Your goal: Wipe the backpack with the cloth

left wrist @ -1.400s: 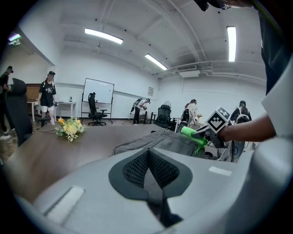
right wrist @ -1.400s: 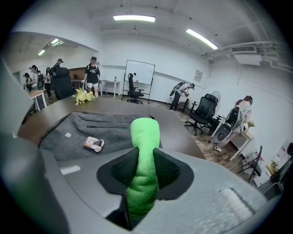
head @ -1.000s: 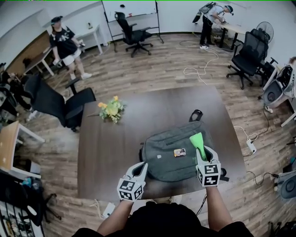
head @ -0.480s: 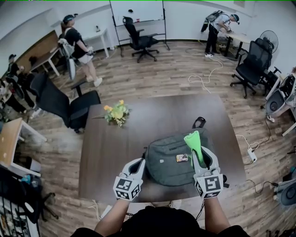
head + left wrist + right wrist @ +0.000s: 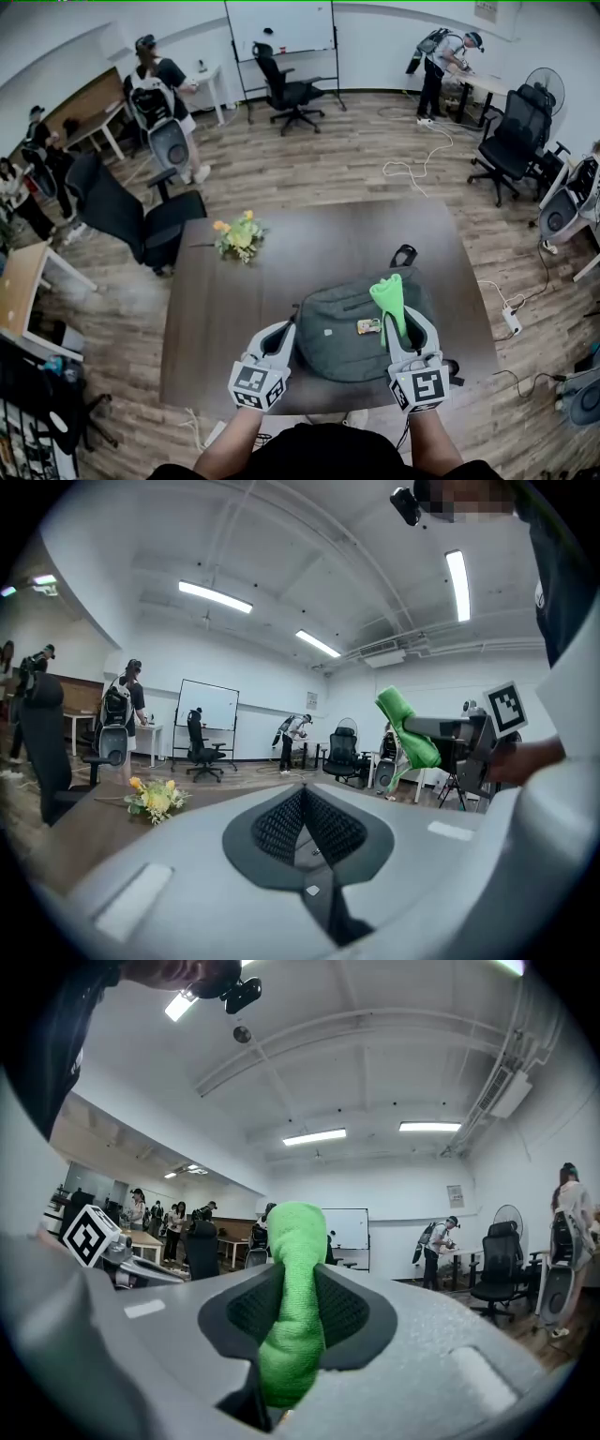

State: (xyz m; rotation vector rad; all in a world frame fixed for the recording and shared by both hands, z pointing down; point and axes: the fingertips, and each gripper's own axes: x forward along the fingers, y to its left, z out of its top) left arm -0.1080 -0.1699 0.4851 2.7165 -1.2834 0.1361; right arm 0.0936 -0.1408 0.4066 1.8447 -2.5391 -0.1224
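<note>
A grey backpack [image 5: 349,330] lies flat on the dark table [image 5: 225,305], near its front edge. My right gripper [image 5: 397,317] is held up over the bag's right part, shut on a green cloth [image 5: 388,298] that sticks up from its jaws. In the right gripper view the cloth [image 5: 292,1307] fills the gap between the jaws. My left gripper [image 5: 283,334] hovers at the bag's left edge; its jaws are shut with nothing between them. In the left gripper view the cloth [image 5: 405,727] hangs at the right, and the backpack is hidden in both gripper views.
A bunch of yellow flowers [image 5: 236,235] lies on the table's far left. A black office chair [image 5: 141,217] stands at the table's left corner. Cables and a power strip [image 5: 511,322] lie on the floor to the right. Several people stand far off.
Both grippers have drawn back toward me and risen, the cloth now standing more upright. My head view has shifted a little. A person at the back left has walked on.
</note>
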